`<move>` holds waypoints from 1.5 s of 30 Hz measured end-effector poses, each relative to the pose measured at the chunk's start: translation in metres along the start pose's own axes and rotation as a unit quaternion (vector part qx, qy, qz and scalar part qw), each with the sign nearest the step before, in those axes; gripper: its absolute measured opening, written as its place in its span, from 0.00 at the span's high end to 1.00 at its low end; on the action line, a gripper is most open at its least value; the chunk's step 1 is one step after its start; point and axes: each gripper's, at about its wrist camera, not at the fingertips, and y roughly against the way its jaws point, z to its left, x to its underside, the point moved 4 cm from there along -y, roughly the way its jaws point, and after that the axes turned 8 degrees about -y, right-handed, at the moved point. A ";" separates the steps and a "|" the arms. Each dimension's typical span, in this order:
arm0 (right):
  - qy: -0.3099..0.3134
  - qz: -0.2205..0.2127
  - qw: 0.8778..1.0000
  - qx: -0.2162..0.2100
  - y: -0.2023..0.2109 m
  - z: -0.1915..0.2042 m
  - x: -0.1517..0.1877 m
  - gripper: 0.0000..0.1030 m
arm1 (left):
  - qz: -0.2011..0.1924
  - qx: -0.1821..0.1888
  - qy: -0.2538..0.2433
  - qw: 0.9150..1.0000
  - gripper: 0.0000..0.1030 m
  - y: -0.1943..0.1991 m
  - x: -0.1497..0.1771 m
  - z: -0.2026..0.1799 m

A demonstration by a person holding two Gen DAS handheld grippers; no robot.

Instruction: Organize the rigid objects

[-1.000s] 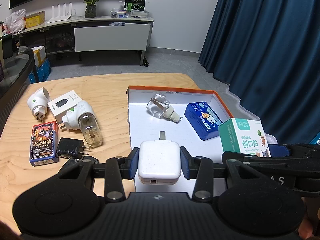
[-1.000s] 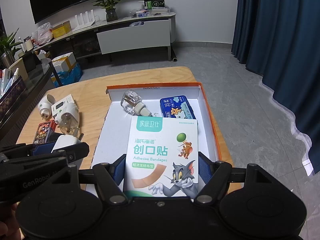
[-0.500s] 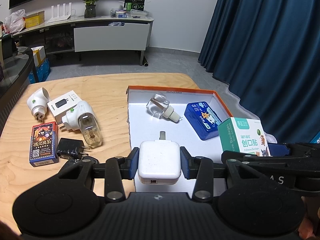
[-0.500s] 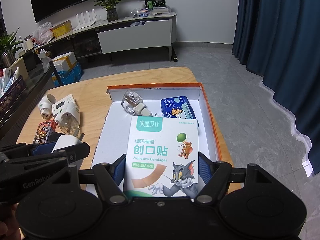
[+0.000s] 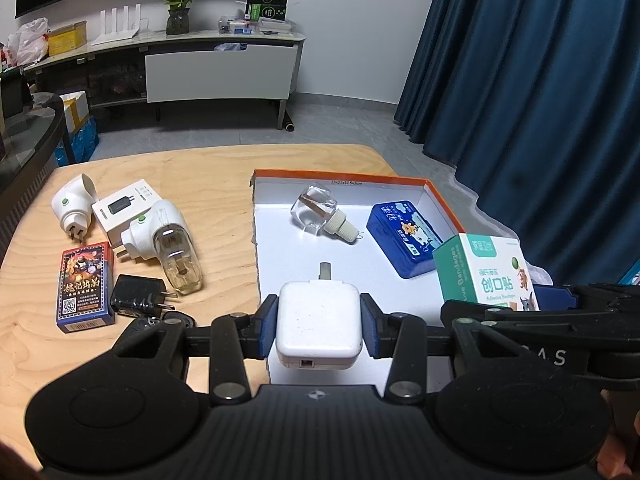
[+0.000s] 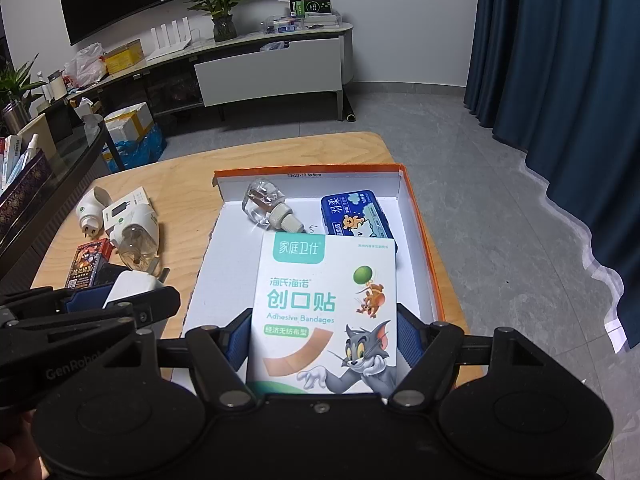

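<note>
left tongs [image 5: 319, 322] are clamping a white square plastic charger [image 5: 319, 326] and right tongs [image 6: 323, 338] are gripping a white-and-teal cardboard bandage box [image 6: 324, 312]; both are hanging over the near end of the orange-rimmed white cardboard tray [image 5: 444, 206] on the wooden desk [image 5: 208, 176], likely for drop-off. the tray floor right under each item is getting blocked, so free landing space is hard to judge.

Bandage box [image 6: 324, 312] reads "Adhesive Bandages"; tray rim [image 6: 304, 175] "33x23x12.5x5cm"
</note>
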 end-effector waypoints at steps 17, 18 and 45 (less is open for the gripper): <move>0.000 0.000 1.000 0.001 -0.001 0.000 0.000 0.17 | 0.002 0.004 -0.001 1.000 0.59 -0.002 0.002 -0.001; 0.000 0.000 1.000 0.001 -0.001 0.000 0.000 0.17 | 0.002 0.004 0.000 1.000 0.59 -0.002 0.002 -0.001; 0.000 0.005 1.000 0.003 -0.008 0.000 0.004 0.17 | 0.007 0.011 0.004 1.000 0.59 -0.004 0.005 0.001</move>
